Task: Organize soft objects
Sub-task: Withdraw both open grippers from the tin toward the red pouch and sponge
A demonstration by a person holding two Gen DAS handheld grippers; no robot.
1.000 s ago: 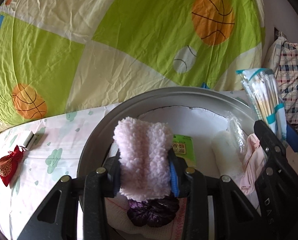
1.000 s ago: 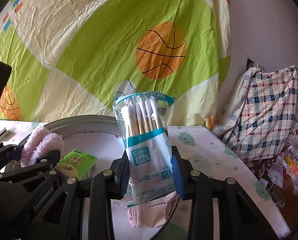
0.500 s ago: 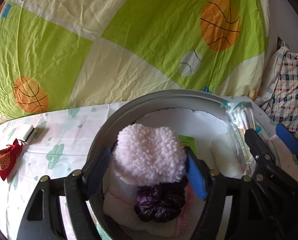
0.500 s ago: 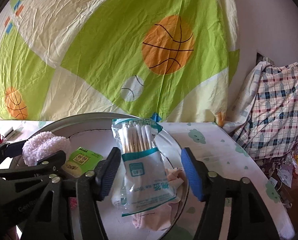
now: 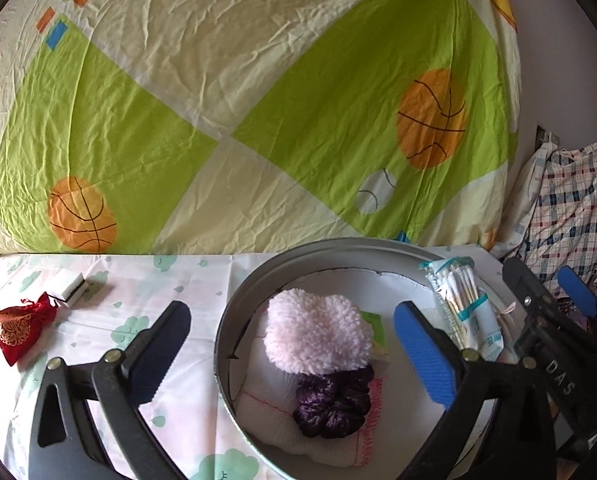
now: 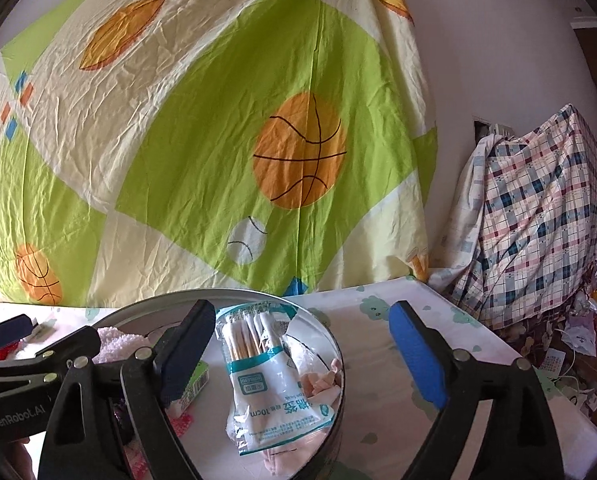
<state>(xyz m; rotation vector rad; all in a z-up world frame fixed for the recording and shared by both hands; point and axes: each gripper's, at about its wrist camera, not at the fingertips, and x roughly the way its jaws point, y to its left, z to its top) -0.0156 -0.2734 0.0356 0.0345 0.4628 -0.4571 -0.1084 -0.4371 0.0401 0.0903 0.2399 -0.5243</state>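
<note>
Left gripper [image 5: 294, 352] released, fingers spread wide above round metal tin [image 5: 222, 344]. Pink fluffy piece [image 5: 318, 336] lies free inside tin, atop purple scrunchie [image 5: 332, 404] and white cloth [image 5: 266, 412]. Right gripper [image 6: 302, 352] also released, fingers apart. Cotton swab pack [image 6: 262, 376] rests in tin against right wall. Red pouch [image 5: 16, 326] on bench, well left of tin.

The fluffy ball [image 5: 318, 330] is pale pink, the scrunchie [image 5: 332, 406] dark purple, the pouch [image 5: 18, 326] red with gold, the sheet [image 5: 218, 100] green and cream with orange basketballs.
</note>
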